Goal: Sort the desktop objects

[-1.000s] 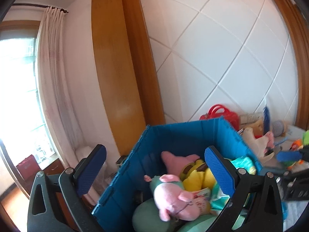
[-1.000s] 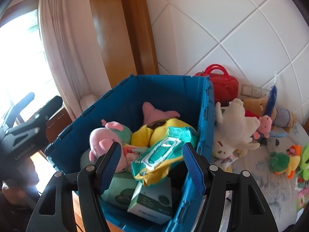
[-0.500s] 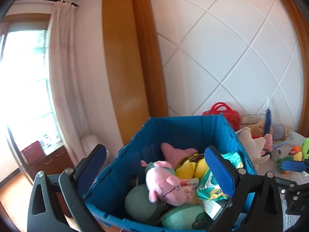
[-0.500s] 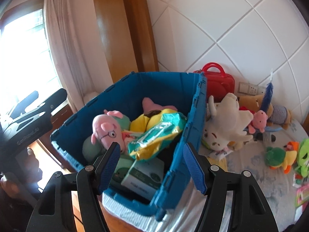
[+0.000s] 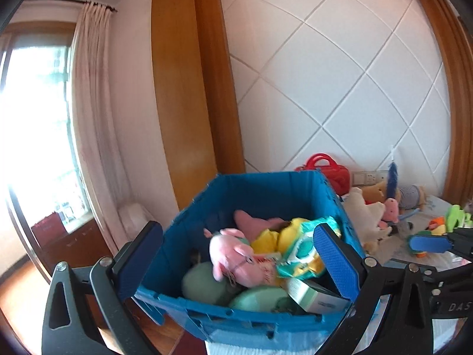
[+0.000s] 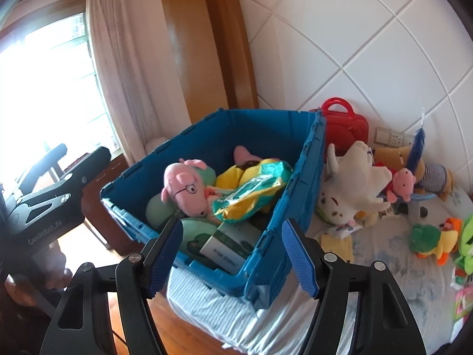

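Observation:
A blue crate (image 5: pixel 260 189) (image 6: pixel 307 159) stands at the left end of a striped cloth surface (image 6: pixel 207 301). It holds a pink pig plush (image 5: pixel 233 257) (image 6: pixel 183 189), a yellow-green wipes pack (image 5: pixel 298 251) (image 6: pixel 251 192), green plush (image 5: pixel 201 284), a pale green box (image 6: pixel 233 242). My left gripper (image 5: pixel 236 263) is open and empty, just before the crate's near rim. My right gripper (image 6: pixel 230 257) is open and empty, back from the crate's near corner.
A white plush (image 6: pixel 351 186), small pink pig (image 6: pixel 402 183), red case (image 6: pixel 346 124), green and yellow plush (image 6: pixel 431 236) and other toys lie right of the crate. A wooden post (image 5: pixel 189 88) and curtain (image 5: pixel 88 118) stand behind. Wooden floor (image 6: pixel 189 331) lies below.
Both grippers have drawn back and up from the crate, so more of its near rim and the cloth edge shows. Both stay open and empty.

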`<state>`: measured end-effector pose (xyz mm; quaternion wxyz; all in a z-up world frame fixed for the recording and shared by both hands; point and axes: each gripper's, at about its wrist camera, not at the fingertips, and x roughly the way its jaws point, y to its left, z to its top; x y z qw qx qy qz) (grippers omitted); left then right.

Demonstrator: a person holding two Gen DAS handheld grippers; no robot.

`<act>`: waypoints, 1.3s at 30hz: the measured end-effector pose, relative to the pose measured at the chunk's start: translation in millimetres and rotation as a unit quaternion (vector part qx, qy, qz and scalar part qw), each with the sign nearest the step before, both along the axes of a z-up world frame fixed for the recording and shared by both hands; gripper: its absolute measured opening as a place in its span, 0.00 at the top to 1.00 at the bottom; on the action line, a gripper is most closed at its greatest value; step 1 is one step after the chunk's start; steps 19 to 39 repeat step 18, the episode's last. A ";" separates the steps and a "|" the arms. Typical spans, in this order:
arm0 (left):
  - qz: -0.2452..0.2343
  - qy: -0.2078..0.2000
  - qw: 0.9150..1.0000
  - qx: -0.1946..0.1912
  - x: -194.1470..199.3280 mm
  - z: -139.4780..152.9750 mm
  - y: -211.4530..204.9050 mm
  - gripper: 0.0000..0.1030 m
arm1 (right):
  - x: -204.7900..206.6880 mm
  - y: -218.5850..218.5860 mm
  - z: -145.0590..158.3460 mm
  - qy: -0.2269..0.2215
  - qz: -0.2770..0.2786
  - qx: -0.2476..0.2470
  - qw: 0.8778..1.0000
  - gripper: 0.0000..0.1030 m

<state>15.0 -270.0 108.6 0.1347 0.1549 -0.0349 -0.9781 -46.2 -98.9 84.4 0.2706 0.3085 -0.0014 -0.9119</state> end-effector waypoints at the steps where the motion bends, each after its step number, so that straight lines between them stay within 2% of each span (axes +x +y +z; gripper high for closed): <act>1: 0.001 -0.003 1.000 0.001 1.6 -1.4 0.7 0.00 | 2.2 0.0 0.0 0.000 0.002 0.001 1.000 0.32; 9: 0.025 -0.014 1.000 0.004 15.8 -12.2 2.9 0.00 | 12.4 -2.3 -1.1 0.005 0.014 0.006 1.000 0.27; 18: 0.036 -0.020 0.999 0.009 38.6 -26.7 4.8 0.00 | 25.0 -3.2 -19.0 -0.006 0.039 0.006 0.999 0.27; 39: 0.036 -0.020 0.999 0.009 38.6 -26.7 4.8 0.00 | 25.0 -3.2 -19.0 -0.006 0.039 0.006 0.999 0.27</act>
